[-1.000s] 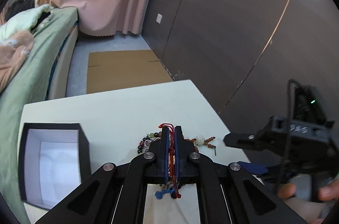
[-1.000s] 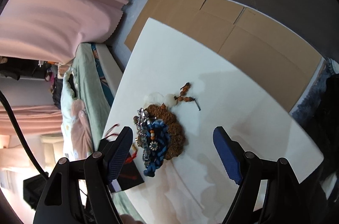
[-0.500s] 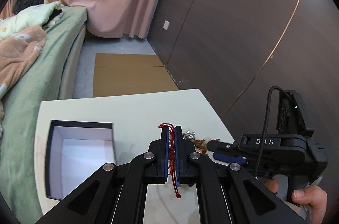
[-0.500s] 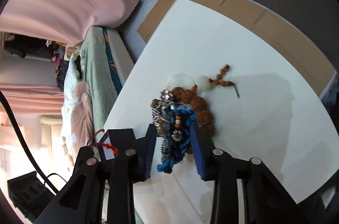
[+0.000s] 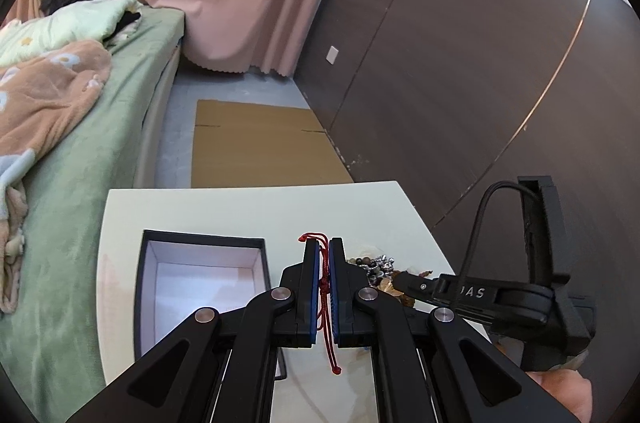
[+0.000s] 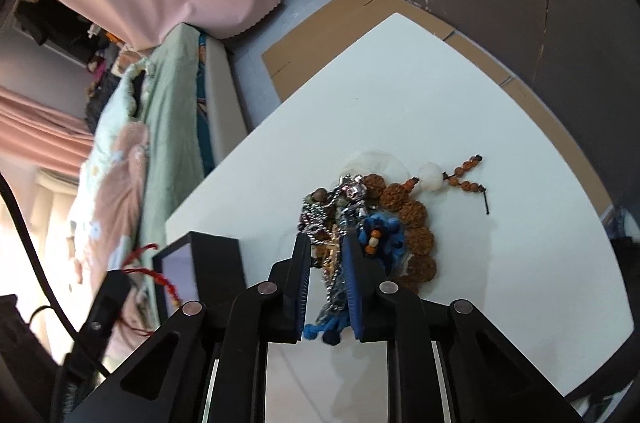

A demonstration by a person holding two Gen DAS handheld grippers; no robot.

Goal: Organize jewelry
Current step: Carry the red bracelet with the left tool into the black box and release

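While our left gripper (image 5: 325,287) pinches a red cord bracelet (image 5: 325,297) at lower centre, beside the open black box (image 5: 200,287), our right gripper's (image 6: 328,277) jaws close around a silver chain (image 6: 334,263) in the jewelry pile (image 6: 384,219) on the white table (image 6: 460,103).

The black box's (image 6: 208,255) inside is mostly hidden in the right wrist view, and the left tongs (image 5: 325,287) cover part of the jewelry pile (image 5: 374,265).

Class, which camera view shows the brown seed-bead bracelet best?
The right wrist view: the brown seed-bead bracelet curves in plain sight on the white table. In the left wrist view only a sliver shows, behind the left gripper and the right gripper.
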